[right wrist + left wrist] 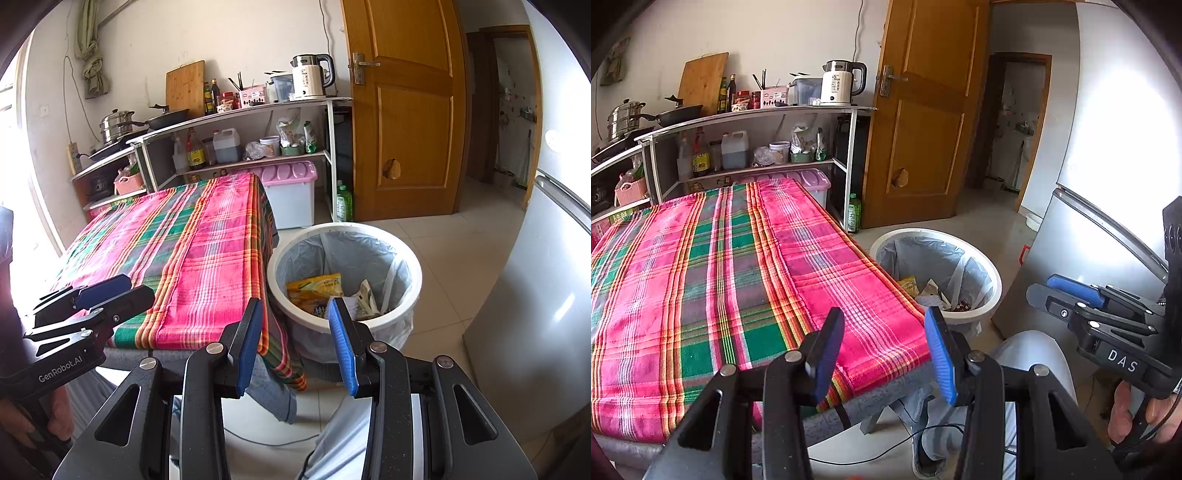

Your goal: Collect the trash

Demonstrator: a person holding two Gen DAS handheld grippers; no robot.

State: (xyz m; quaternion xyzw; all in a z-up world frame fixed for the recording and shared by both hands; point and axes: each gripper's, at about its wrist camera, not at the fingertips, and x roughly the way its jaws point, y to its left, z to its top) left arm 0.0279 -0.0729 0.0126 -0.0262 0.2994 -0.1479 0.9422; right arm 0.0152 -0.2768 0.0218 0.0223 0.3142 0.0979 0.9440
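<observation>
Trash (320, 291) is lying in the bin (406, 258), none showing on the surface (701, 258).
Both jaws are standing open and empty; the right gripper (295, 339) is pointing nearly at the bin just beyond, nearer it than the left gripper (884, 354), which is hovering over the surface's corner.

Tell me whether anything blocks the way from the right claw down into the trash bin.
Nothing visible does. The right claw is open and empty, with the white trash bin just ahead and below it. The bin's mouth is uncovered, with wrappers already inside. The plaid tablecloth hangs beside the bin, not over it.
</observation>
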